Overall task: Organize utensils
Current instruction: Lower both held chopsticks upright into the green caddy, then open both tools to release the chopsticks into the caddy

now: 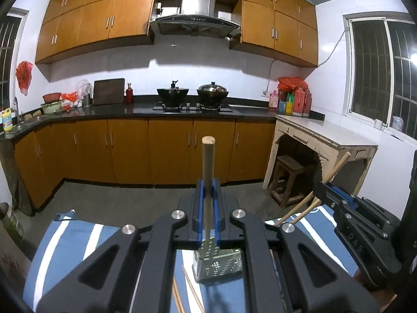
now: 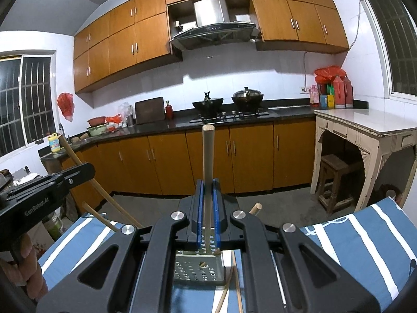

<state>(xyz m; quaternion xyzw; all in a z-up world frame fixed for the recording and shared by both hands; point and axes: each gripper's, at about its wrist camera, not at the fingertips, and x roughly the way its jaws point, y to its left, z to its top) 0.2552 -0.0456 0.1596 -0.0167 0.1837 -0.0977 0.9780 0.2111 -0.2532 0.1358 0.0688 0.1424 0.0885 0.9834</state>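
In the left wrist view, the left gripper (image 1: 207, 186) has its blue fingers (image 1: 198, 208) closed tight on a wooden-handled utensil (image 1: 208, 172), held upright with the rounded handle end pointing up. Directly below stands a perforated metal utensil holder (image 1: 217, 267) on the blue-and-white striped cloth (image 1: 67, 245) covering the tabletop. Loose chopsticks (image 1: 191, 289) lie on the cloth just beside the holder. At the right edge the right gripper (image 1: 338, 195) shows, with more wooden handles (image 1: 299, 210) beside it.

In the right wrist view, the right gripper (image 2: 207, 186) likewise has its fingers (image 2: 216, 208) clamped on a second wooden handle (image 2: 207, 172), upright, its lower end passing down into the grey holder (image 2: 199, 271). Chopsticks (image 2: 235, 279) rest on the cloth (image 2: 365, 245) beside it. The left gripper (image 2: 52, 182) appears at the left, with a long handle (image 2: 86, 167) running past it.

The step in hand looks like seating both utensils in the holder. The next move probably calls for lowering each straight down, then opening the fingers without tipping the light holder.
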